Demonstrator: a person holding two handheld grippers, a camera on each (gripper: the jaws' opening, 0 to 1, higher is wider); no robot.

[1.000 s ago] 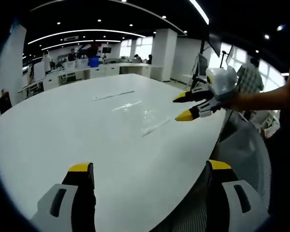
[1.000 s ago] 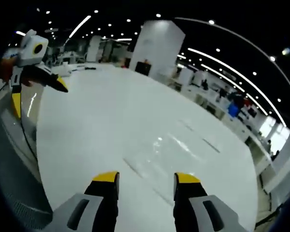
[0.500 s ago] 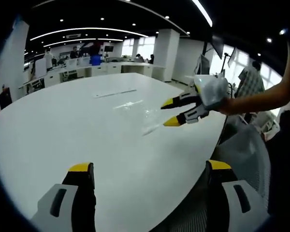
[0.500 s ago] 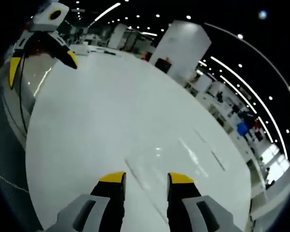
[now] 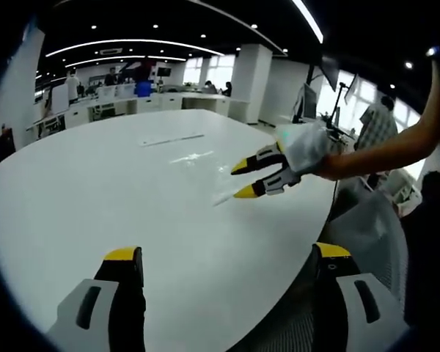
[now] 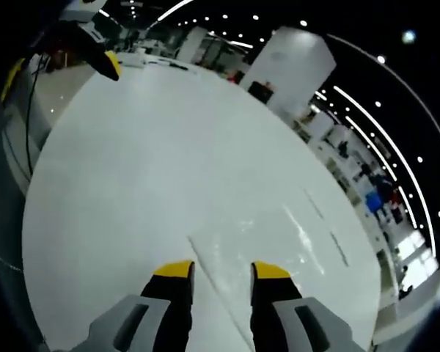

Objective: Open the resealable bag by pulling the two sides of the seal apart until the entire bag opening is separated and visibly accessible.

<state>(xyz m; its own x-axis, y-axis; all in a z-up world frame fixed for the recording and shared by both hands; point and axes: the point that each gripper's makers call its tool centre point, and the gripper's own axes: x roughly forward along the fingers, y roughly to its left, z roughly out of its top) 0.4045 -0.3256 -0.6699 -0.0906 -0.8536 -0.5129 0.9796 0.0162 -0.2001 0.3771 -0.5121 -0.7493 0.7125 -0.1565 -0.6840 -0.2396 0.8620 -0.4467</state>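
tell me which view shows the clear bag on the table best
The right gripper view: the clear bag lies flat just beyond the open right tongs, its near edge visible. In the left gripper view the bag is a faint, distant glint.

Ahead of your jaws spreads a broad white table, glossy under the lights. Beyond its far edge you look into an open office: a thick white column, rows of desks, bright windows off to the right, and long ceiling light strips on a dark ceiling.
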